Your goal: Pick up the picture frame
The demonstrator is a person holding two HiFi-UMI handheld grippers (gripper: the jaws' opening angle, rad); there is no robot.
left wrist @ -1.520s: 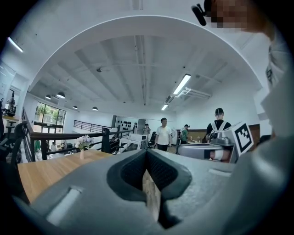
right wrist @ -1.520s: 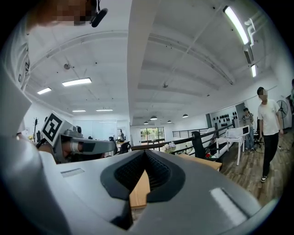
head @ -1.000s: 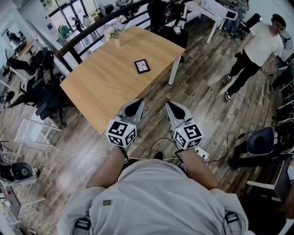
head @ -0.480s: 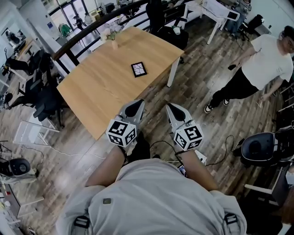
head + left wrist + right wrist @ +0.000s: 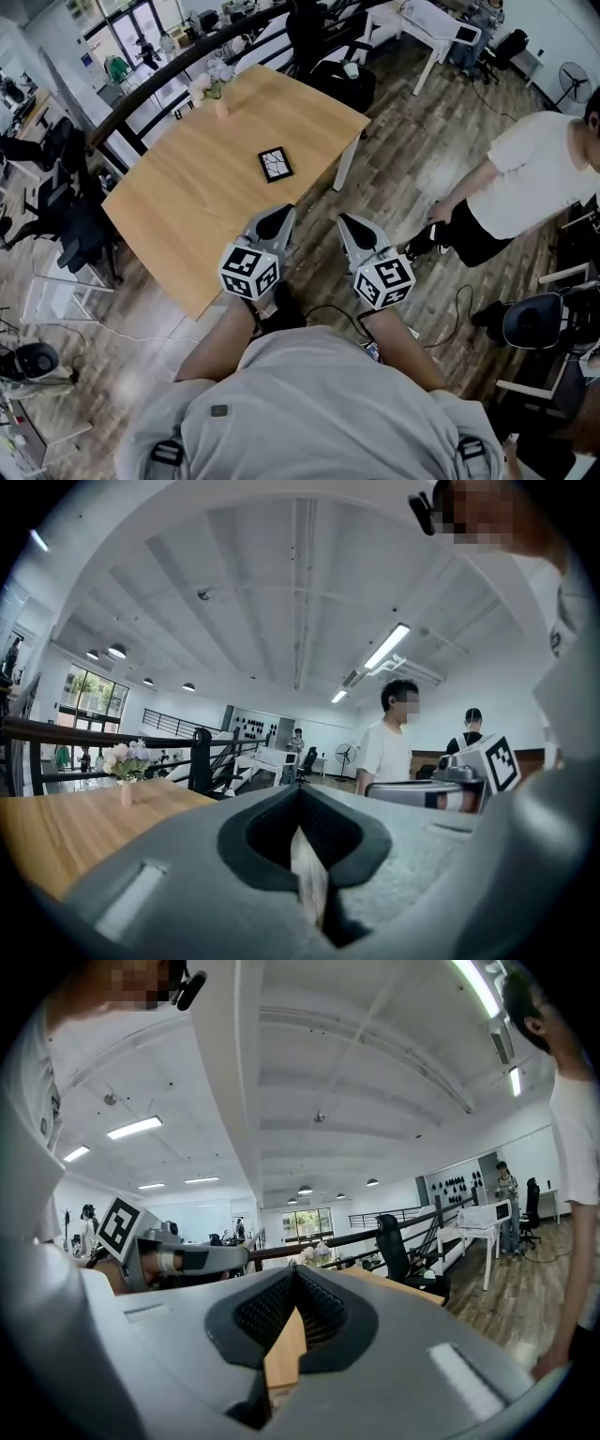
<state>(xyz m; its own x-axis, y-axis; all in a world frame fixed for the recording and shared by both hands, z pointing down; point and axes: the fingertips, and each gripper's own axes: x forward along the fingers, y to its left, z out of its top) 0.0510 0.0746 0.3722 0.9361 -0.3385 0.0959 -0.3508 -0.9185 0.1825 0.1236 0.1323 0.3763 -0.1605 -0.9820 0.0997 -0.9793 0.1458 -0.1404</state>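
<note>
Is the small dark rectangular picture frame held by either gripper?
No, the picture frame lies flat on the light wooden table, apart from the left gripper and right gripper.

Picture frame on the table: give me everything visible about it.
The picture frame is small, rectangular, with a dark border round a pale picture crossed by dark lines. It lies flat, face up, slightly skewed, on the light wooden table, just right of its middle. Only the table touches it; material can't be told.
</note>
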